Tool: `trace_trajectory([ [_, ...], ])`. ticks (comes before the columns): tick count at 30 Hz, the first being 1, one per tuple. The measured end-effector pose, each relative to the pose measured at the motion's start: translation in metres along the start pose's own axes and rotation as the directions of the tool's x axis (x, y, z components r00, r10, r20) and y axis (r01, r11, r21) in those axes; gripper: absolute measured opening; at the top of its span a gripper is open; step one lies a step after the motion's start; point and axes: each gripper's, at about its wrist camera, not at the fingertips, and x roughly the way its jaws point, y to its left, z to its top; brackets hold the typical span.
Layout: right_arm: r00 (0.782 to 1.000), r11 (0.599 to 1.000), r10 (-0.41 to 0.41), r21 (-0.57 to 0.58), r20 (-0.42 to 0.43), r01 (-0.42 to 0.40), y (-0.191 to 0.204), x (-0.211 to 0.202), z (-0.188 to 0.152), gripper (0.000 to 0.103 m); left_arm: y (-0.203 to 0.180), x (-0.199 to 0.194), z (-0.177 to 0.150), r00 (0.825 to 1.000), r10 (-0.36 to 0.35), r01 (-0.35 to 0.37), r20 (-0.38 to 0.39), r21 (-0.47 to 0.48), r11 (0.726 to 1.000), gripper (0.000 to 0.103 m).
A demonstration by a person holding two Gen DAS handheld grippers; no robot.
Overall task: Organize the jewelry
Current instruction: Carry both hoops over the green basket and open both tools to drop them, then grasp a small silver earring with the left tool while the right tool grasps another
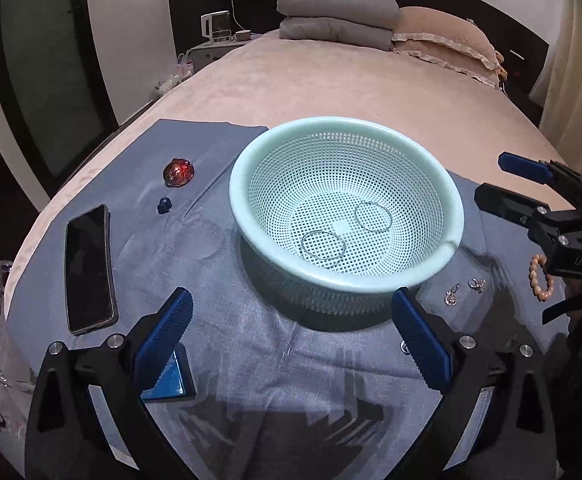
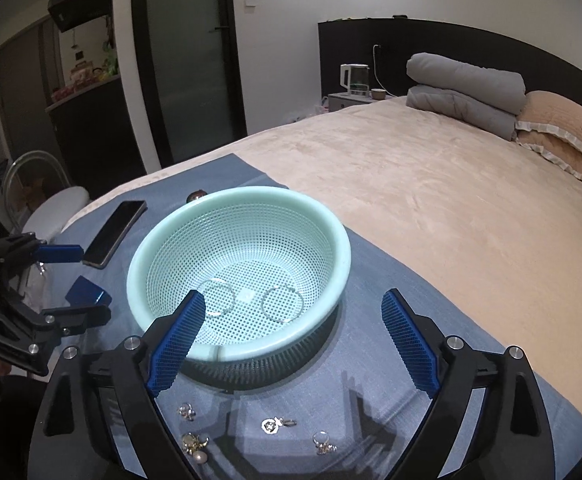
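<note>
A pale green perforated basket (image 1: 247,168) (image 2: 339,240) stands on a blue cloth (image 1: 251,360) and holds two thin silver bangles (image 1: 323,245) (image 2: 282,304). My left gripper (image 1: 291,336) is open and empty just in front of the basket. My right gripper (image 2: 299,344) is open and empty at the basket's near rim; it shows at the right edge of the left wrist view (image 1: 491,184). Small earrings and rings (image 2: 277,425) lie on the cloth below the right gripper, also seen beside the basket (image 1: 451,298). A pink bead bracelet (image 1: 541,280) lies far right.
A black phone (image 1: 89,268) (image 2: 115,232) lies left of the basket. A red glass ornament (image 1: 178,172) and a small dark blue piece (image 1: 164,205) lie behind it. A blue box (image 1: 169,380) (image 2: 87,292) sits by the left gripper. Folded grey quilts (image 1: 335,16) and a pillow lie far back.
</note>
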Motion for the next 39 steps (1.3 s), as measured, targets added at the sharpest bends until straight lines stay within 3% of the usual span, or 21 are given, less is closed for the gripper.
trace_trajectory([
  [11,0.999,0.999,-0.030,-0.019,-0.042,0.029,-0.008,-0.021,-0.028,0.087,-0.028,0.005,-0.035,1.000,0.006,-0.005,-0.029,0.054,0.999,0.097],
  [23,0.997,0.997,-0.016,-0.071,-0.080,0.010,-0.011,-0.022,-0.070,0.087,-0.053,0.016,-0.049,0.998,-0.028,0.034,-0.051,0.123,0.992,0.097],
  [30,0.994,0.995,-0.007,-0.104,-0.108,-0.004,-0.009,-0.012,-0.088,0.086,-0.058,0.028,-0.051,0.996,-0.055,0.065,-0.072,0.144,0.987,0.088],
  [33,0.992,0.994,0.007,-0.108,-0.125,-0.020,-0.007,-0.006,-0.091,0.083,-0.063,0.035,-0.052,0.994,-0.067,0.080,-0.082,0.164,0.983,0.086],
  [35,0.990,0.994,0.014,-0.107,-0.142,-0.030,-0.008,0.000,-0.094,0.072,-0.066,0.039,-0.052,0.994,-0.072,0.086,-0.085,0.174,0.981,0.082],
  [39,0.985,0.995,0.025,-0.091,-0.168,-0.041,-0.012,0.010,-0.099,0.062,-0.067,0.048,-0.050,0.991,-0.084,0.101,-0.104,0.173,0.980,0.077],
])
